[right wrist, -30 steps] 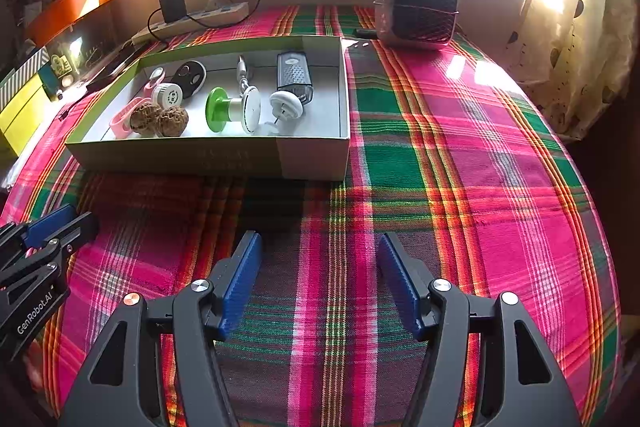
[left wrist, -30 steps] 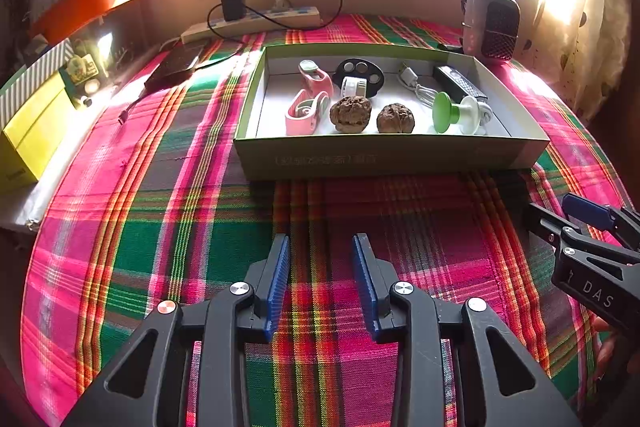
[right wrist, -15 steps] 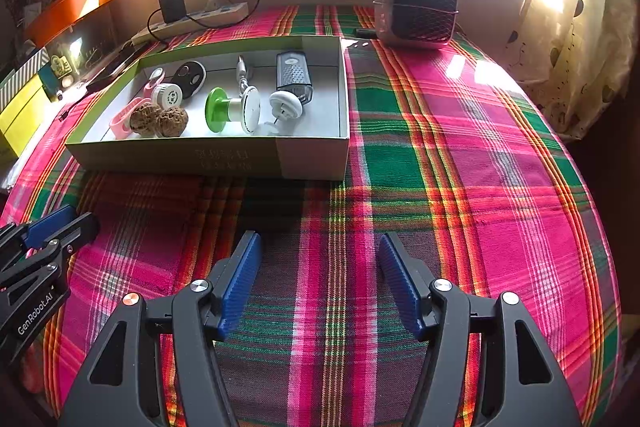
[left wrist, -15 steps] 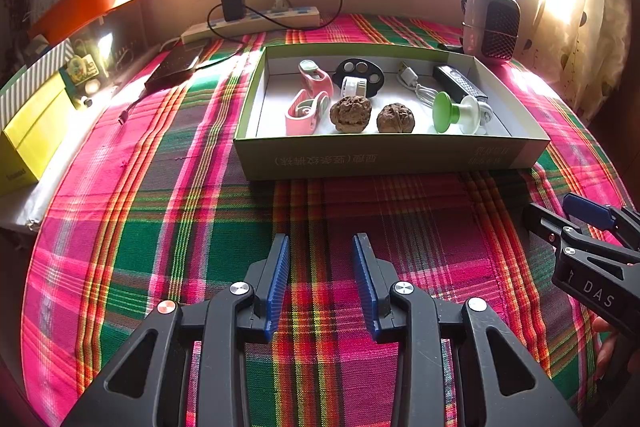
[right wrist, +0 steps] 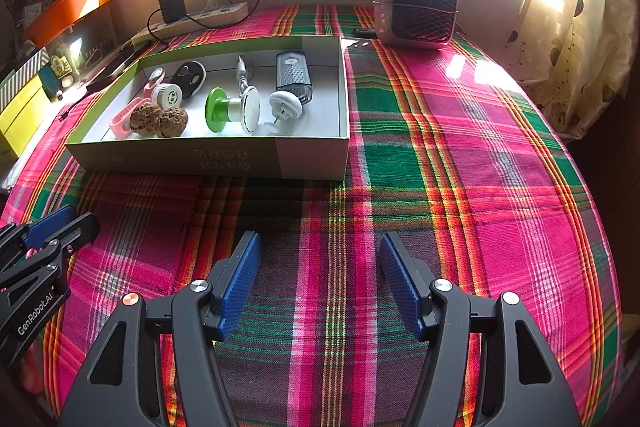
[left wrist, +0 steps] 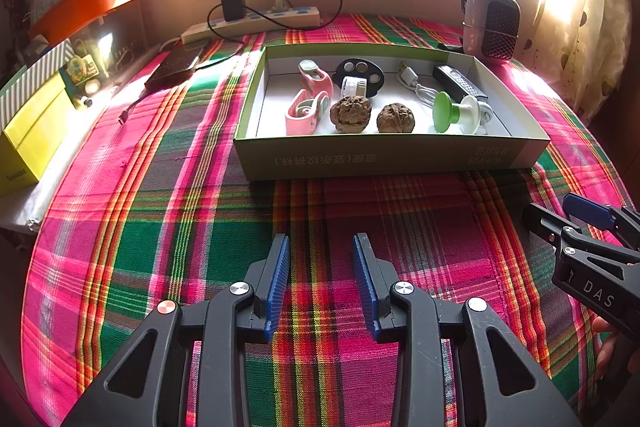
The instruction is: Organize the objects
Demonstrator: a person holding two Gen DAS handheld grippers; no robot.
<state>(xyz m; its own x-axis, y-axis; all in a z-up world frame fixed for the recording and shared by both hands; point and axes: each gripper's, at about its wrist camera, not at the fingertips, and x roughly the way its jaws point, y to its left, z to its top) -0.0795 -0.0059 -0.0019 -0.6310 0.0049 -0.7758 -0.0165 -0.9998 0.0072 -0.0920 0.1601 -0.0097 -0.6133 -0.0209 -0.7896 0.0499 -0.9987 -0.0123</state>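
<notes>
Woven plaid cloth [left wrist: 168, 211] under shallow rectangular cardboard box [left wrist: 384, 159]

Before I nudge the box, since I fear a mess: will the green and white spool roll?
Probably. The green and white spool lies on its side on round flanges. It looks like light plastic. The walnuts beside it might check it.

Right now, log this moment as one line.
left gripper: open, empty | right gripper: open, empty | both over cloth, short of box | walnuts, clips in box
</notes>
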